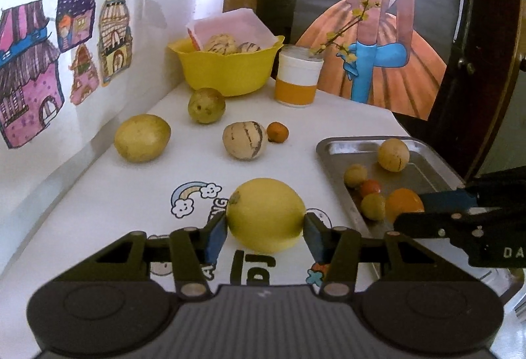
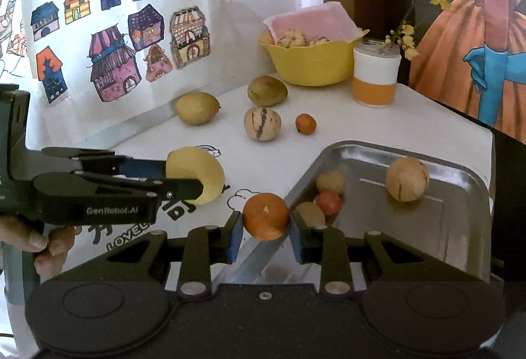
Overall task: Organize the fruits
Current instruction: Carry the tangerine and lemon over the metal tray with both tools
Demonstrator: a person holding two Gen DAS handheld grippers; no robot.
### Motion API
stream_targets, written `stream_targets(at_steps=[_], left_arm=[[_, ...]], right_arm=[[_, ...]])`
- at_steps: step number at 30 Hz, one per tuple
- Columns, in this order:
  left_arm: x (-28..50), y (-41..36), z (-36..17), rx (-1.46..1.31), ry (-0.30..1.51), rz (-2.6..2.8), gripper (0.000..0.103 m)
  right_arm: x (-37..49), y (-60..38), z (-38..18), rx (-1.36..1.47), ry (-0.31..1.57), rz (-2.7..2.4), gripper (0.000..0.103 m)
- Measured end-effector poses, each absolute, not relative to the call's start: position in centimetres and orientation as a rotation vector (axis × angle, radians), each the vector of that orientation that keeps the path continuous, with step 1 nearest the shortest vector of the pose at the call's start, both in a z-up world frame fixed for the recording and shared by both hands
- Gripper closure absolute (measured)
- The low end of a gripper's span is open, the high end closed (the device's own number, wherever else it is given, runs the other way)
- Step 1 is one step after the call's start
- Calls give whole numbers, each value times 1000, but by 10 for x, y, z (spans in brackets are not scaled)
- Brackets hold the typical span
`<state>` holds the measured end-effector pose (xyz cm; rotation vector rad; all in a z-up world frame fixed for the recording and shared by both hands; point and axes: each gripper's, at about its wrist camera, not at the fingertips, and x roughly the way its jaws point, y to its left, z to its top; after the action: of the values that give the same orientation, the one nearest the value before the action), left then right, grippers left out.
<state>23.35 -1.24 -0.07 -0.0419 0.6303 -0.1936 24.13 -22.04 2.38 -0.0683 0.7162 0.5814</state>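
Right wrist: orange (image 2: 265,216) gripped between tool (image 2: 265,235) pads.

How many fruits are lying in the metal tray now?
4: a striped one at the back, and a red one between two yellowish ones by the tray's left edge. Others may be hidden.

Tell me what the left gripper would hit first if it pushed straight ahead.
Probably the striped pale fruit beyond the held yellow melon in the left gripper; depth is uncertain.
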Motion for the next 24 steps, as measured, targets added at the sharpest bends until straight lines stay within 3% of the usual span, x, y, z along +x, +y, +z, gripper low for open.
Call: stream_targets(at_steps=[6,20,24], left_arm=[[248,-14,-9,-21,654,-170,41],[245,-36,-7,-54,642,-255,45],[238,-52,0,-59,607,-292,50]], right_arm=[[244,-220,21,-61,719,586,71],[246,-243,14,-8,714,548,71],[245,-261,12,3,719,501,71]])
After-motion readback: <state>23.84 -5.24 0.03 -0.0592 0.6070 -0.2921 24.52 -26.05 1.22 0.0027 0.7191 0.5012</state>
